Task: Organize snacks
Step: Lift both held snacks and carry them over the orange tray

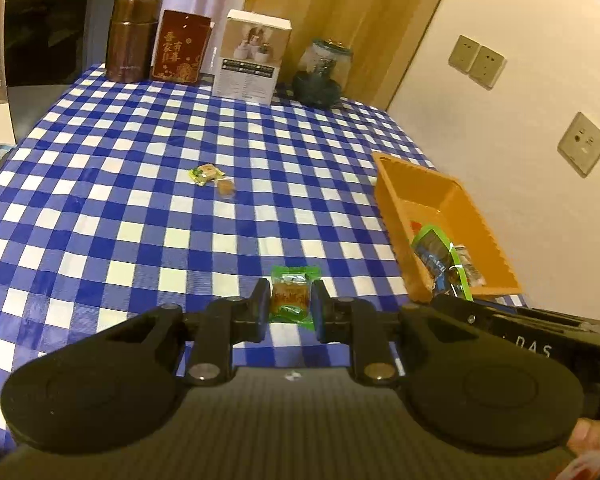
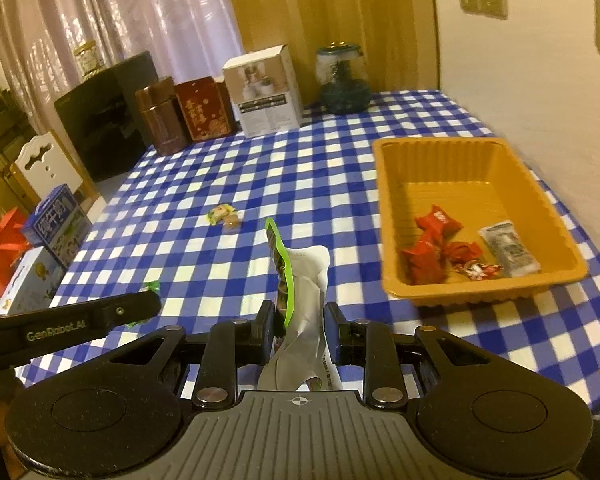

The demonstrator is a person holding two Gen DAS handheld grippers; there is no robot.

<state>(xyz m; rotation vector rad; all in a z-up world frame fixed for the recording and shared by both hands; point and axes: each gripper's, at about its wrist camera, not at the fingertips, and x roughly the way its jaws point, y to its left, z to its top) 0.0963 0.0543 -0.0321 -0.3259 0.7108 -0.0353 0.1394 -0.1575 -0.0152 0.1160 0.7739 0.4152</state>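
Tabletop (image 2: 340, 168), covered by a blue-and-white checked cloth, fills the middle of both views. Along its far edge, across the upper part of each frame, stand a brown canister (image 1: 132, 36), a dark red box (image 1: 182, 46), a white carton (image 1: 254, 56) and a glass jar (image 1: 322, 72).

Orange tray (image 2: 392, 216) sits at centre right of the right wrist view. Inside it lie red-wrapped snacks (image 2: 436, 236) and a clear grey sachet (image 2: 508, 246). In the left wrist view the same tray appears at the right edge of the frame.

Left hand-held gripper (image 1: 291, 308), at lower centre of the left wrist view, has its two fingers closed against the sides of a green-wrapped snack (image 1: 290, 298). The snack is held just above the checked cloth, to the left of the tray.

Right hand-held gripper (image 2: 296, 330), at lower centre of the right wrist view, is clamped on a silver pouch with a green edge (image 2: 306, 280). The pouch stands upright between the fingers and is crumpled. In the left wrist view it shows over the near end of the tray.

Two small loose sweets (image 1: 214, 179), one pale with green and one brown, lie side by side on the cloth near mid-frame, well apart from the tray.
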